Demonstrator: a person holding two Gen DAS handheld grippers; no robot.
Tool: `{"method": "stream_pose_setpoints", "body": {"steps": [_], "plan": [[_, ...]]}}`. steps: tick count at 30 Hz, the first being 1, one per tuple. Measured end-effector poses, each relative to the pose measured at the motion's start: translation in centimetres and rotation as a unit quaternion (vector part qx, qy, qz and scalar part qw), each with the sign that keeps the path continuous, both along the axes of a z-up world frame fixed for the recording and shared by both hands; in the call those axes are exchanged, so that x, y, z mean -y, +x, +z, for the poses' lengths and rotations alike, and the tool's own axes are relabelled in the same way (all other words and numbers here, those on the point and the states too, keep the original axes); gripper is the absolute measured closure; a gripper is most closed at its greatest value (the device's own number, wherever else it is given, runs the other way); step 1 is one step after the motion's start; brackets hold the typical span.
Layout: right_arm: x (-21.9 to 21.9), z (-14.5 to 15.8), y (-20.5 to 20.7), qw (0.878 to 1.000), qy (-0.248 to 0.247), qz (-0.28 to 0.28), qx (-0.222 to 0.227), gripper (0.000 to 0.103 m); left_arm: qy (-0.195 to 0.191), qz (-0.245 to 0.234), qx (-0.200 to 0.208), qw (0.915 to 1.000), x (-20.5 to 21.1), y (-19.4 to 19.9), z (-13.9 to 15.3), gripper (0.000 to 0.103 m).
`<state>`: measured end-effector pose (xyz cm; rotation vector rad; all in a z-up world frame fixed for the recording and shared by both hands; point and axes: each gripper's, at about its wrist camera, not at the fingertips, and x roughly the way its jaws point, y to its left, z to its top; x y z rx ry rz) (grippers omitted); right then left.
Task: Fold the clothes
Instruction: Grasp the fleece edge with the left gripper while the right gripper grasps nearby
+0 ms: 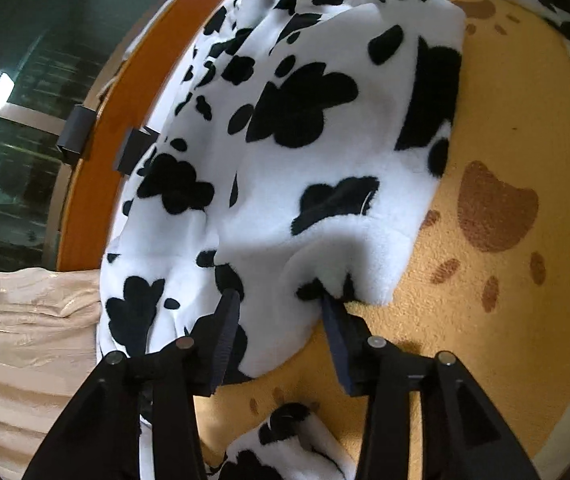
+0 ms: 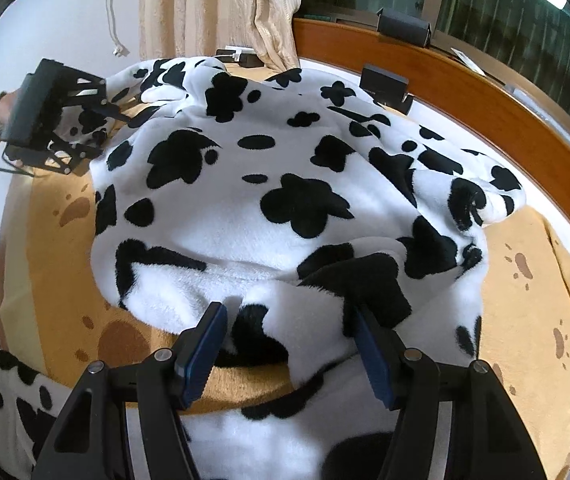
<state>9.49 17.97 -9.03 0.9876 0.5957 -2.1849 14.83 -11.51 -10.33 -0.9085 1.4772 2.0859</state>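
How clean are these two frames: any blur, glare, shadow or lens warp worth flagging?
Left wrist view: strong fisheye bend in the wooden rail, a lamp reflected in the dark window, fleece soft toward the top, shadow near the tongs. Right wrist view: sharper, evenly lit, rail bowed, dark corners.

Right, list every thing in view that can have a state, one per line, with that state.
Black-and-white cow-print fleece garment: partly folded, rumpled, lying on the cover.
Yellow paw-print cover: spread flat under the garment.
Beige curtain: hanging drawn beside the window.
Left gripper: jaws parted, a fold of fleece between the fingers.
Right gripper: jaws wide, a fleece edge between the fingers.
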Motion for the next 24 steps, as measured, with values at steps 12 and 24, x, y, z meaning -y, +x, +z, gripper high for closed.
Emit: {"method": "stream_pose_setpoints", "body": {"steps": [12,24], "plan": [[-0.4,-0.4,-0.6,1.0,-0.008,-0.011,0.004,0.037,0.007,0.002,0.01,0.9999,0.5,0.3,0.3,0.035],[-1.7,0.8,-1.1,0.997,-0.038,-0.054,-0.046,0.037,0.187,0.112,0.056,0.9743,1.0,-4.2,2.4,0.086]]}}
